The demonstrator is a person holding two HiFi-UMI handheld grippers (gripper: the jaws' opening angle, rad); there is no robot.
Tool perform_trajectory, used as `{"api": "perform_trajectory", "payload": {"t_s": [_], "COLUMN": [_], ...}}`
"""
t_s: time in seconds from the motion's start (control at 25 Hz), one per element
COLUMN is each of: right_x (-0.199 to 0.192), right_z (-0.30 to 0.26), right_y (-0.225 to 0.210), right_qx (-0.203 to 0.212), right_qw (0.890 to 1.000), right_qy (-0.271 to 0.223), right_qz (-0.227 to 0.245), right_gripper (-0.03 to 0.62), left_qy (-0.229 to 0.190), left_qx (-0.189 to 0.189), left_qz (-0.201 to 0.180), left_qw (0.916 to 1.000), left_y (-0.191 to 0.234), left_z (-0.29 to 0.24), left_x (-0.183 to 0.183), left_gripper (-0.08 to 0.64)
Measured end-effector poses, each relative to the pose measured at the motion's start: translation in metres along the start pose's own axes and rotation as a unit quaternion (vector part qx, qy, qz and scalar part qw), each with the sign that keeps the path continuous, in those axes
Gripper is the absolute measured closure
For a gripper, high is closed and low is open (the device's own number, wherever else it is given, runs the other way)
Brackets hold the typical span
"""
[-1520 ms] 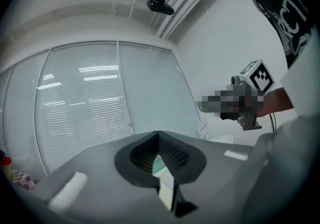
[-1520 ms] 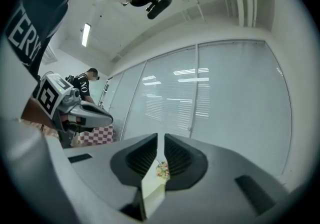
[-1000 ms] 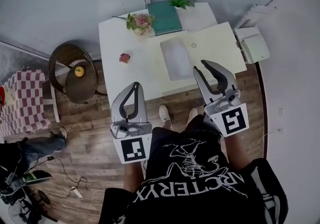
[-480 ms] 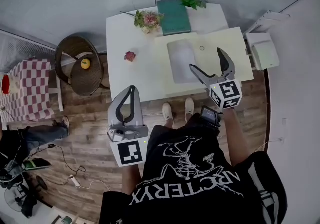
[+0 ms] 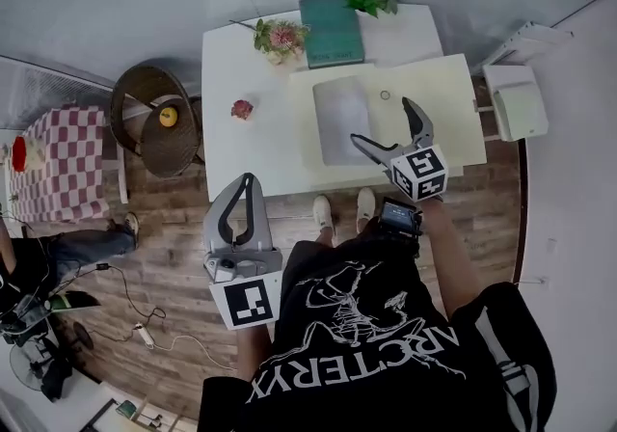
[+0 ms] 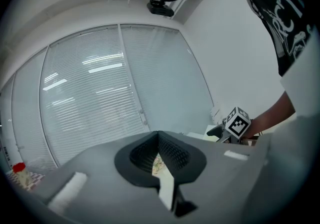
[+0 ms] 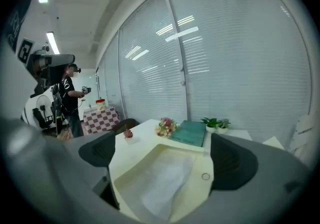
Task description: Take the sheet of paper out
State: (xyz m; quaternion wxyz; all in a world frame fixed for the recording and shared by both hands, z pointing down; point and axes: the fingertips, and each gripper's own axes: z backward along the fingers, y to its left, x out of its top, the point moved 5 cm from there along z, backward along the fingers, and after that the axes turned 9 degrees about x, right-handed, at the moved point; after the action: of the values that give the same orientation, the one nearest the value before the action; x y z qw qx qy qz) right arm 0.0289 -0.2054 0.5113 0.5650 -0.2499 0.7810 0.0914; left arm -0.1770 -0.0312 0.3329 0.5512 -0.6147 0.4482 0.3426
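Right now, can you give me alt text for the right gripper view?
The right gripper is opening its jaws wide, nothing between them, aimed at a cream folder and its pale sheet on a white table. Beyond lie a green book and flowers, before window blinds.

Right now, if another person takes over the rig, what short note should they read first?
Left gripper: shut and empty, held by the near left corner of the table.
Right gripper: jaws opening, wide apart, gripping nothing. It hovers over the near part of the folder.
Sheet: lies flat on the folder, just ahead of the right gripper.
Done: nothing yet; the sheet is untouched.
Left to do: probably lower the right gripper, pinch the sheet's near edge and draw it out.
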Motion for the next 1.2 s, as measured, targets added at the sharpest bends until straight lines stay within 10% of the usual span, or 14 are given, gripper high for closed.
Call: {"api": "perform_trajectory", "payload": {"t_s": [0.32, 0.48, 0.8, 1.08, 1.2], "right_x": [-0.053, -0.099, -0.15, -0.166, -0.163], "right_z": [-0.024, -0.04, -0.058, -0.074, -0.088], "right_y": [-0.017, -0.028, -0.059, -0.064, -0.061], "right_qx": [0.123, 0.227, 0.276, 0.298, 0.308], "right_qw": [0.984, 0.932, 0.822, 0.744, 0.735], "right_qy": [0.083, 0.145, 0.129, 0.091, 0.093], "right_qz": [-0.098, -0.244, -0.481, -0.591, -0.597], "right_gripper": [0.038, 0.038, 0.039, 0.04, 0.041], "left_qy": [0.015, 0.03, 0.055, 0.067, 0.076], "left_qx": [0.021, 0.032, 0.064, 0.082, 0.088], "left_qz": [-0.015, -0.019, -0.024, -0.027, -0.026], "left_qw": [0.9996, 0.9988, 0.9961, 0.994, 0.9929], "left_y": [-0.02, -0.027, -0.027, -0.029, -0.028], "left_z": [0.001, 0.007, 0.022, 0.035, 0.039], "left_x": [0.012, 0.012, 0.007, 0.005, 0.003], "left_gripper": [0.549, 0.549, 0.549, 0.549, 0.549]}}
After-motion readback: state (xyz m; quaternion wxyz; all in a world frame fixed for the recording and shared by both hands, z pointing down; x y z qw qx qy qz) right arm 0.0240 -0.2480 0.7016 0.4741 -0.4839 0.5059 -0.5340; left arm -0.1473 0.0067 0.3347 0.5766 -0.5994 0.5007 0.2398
